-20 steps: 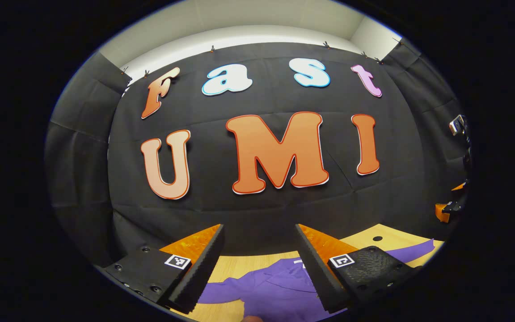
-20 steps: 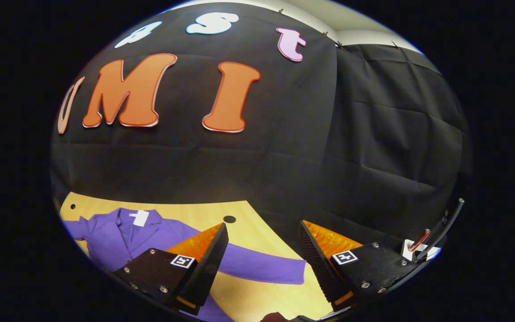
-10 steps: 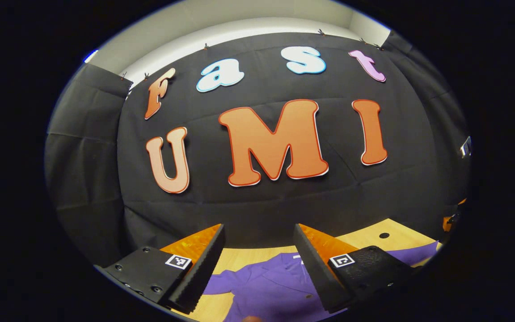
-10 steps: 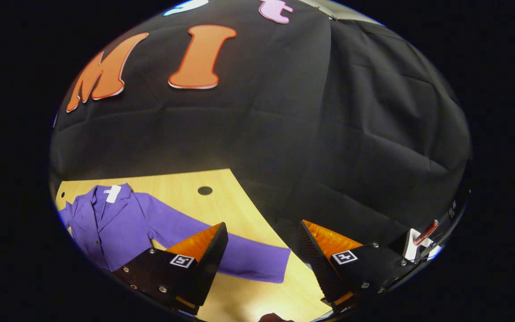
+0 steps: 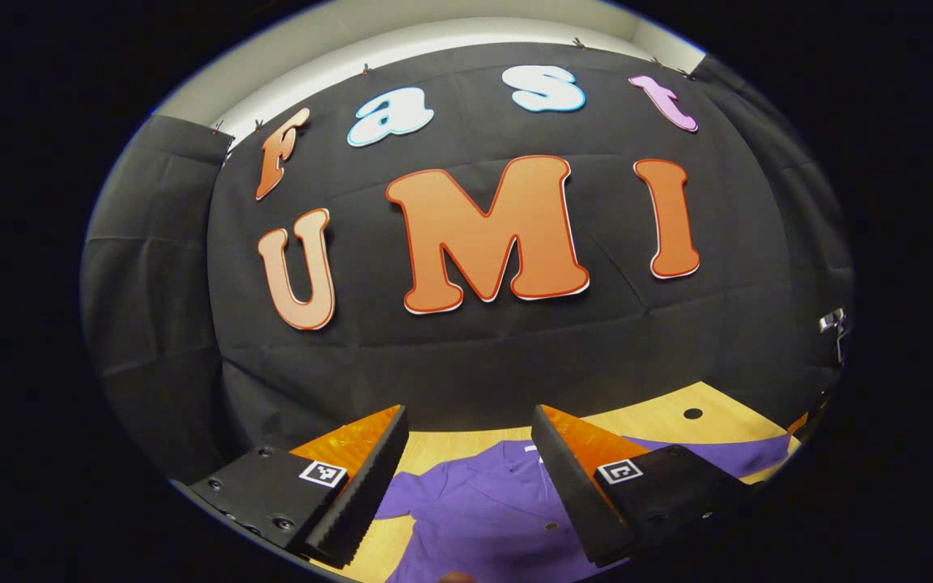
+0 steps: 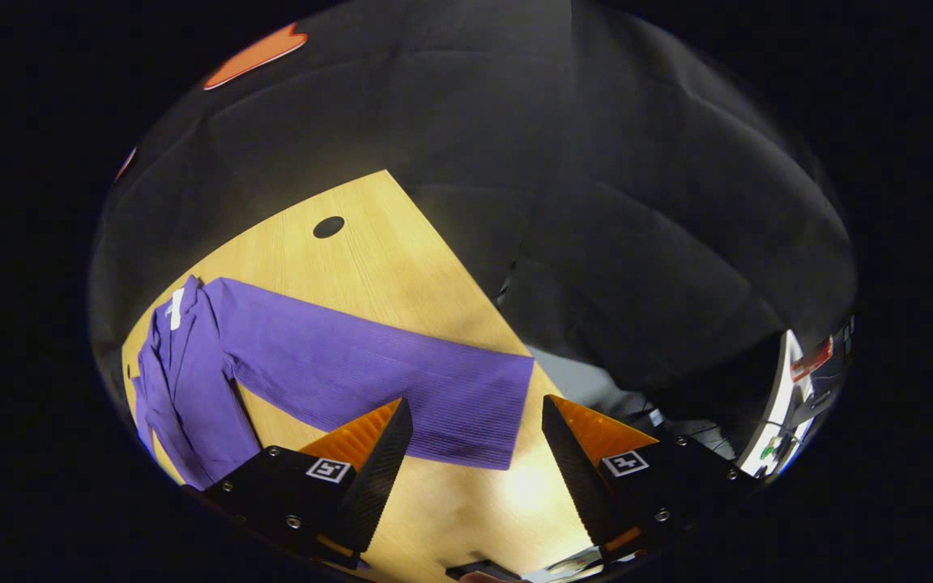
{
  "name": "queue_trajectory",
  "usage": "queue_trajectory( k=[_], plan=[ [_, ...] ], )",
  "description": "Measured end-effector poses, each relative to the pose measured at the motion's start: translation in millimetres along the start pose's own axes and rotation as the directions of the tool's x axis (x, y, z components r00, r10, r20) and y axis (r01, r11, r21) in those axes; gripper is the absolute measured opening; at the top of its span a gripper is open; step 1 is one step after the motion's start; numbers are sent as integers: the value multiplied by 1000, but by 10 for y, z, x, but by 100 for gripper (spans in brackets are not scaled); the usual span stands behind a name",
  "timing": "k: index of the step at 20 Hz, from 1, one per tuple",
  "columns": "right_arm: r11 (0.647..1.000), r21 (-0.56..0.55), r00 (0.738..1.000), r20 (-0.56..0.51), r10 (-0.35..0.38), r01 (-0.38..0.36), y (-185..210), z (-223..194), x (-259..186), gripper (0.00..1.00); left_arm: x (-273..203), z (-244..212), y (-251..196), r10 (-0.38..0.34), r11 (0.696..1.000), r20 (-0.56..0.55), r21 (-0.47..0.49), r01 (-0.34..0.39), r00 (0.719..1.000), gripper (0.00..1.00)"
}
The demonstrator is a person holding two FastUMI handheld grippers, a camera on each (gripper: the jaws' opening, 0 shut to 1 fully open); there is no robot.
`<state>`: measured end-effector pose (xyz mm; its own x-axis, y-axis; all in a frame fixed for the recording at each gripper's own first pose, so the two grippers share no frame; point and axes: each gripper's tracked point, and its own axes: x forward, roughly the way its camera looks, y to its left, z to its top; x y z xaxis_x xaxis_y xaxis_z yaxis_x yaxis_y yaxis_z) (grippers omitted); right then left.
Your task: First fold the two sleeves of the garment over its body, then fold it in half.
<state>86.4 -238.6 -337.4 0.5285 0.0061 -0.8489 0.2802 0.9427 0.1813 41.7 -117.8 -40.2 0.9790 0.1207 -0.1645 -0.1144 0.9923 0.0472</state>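
Between the right tool's (image 6: 466, 461) spread, empty fingers lies the cuff end of the purple ribbed long-sleeved garment's (image 6: 191, 380) outstretched sleeve (image 6: 377, 372), flat on the light wooden table (image 6: 369, 259), so I judge it's lining up to pinch that cuff for the first sleeve fold. Left tool (image 5: 466, 470) hangs open and empty above the collar area, likely waiting its turn; no fold is done yet.

garment (image 6: 369, 372): purple ribbed matt cloth | table (image 6: 385, 243): smooth light wood-grain | wall (image 6: 636, 243): matt black cloth
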Motion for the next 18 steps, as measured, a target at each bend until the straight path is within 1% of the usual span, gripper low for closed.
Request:
queue_trajectory(
  k=[2,6,7,8,9,11,12,14,15,16,17,18],
  plan=[
    [999,40,997,-74,27,-24,-42,-42,56,96,12,-34,26,9,1000,-15,5,-9,1000,96],
    [995,101,981,-188,37,-18,-150,-64,224,97,18,-117,59,13,1000,-41,8,-13,999,96],
    [994,105,975,-219,39,-16,-186,-92,266,97,20,-134,63,16,1000,-44,14,-15,999,96],
    [994,110,967,-250,42,-15,-208,-116,288,96,14,-167,54,17,1000,-49,18,-16,999,100],
    [994,111,961,-274,46,-16,-215,-138,333,96,3,-187,38,14,1000,-55,20,-13,998,96],
    [994,111,946,-322,47,-12,-236,-211,428,95,-31,-218,24,13,1000,-63,27,-12,998,96],
    [993,118,938,-342,47,-7,-250,-262,471,95,-33,-238,21,14,999,-67,31,-11,998,96],
    [989,149,934,-351,67,-15,-228,-251,555,95,-54,-234,9,15,999,-68,40,-12,998,96],
    [985,169,932,-355,81,-21,-209,-233,606,95,-65,-230,8,15,999,-69,44,-12,997,100],
    [983,184,928,-364,85,-17,-217,-244,632,95,-71,-240,10,18,999,-69,45,-15,997,96],
    [980,199,926,-367,88,-15,-222,-246,644,95,-72,-242,22,20,999,-73,46,-17,997,96],
    [979,204,923,-373,90,-13,-238,-258,663,94,-85,-256,23,25,999,-75,48,-21,997,100]
  ],
)
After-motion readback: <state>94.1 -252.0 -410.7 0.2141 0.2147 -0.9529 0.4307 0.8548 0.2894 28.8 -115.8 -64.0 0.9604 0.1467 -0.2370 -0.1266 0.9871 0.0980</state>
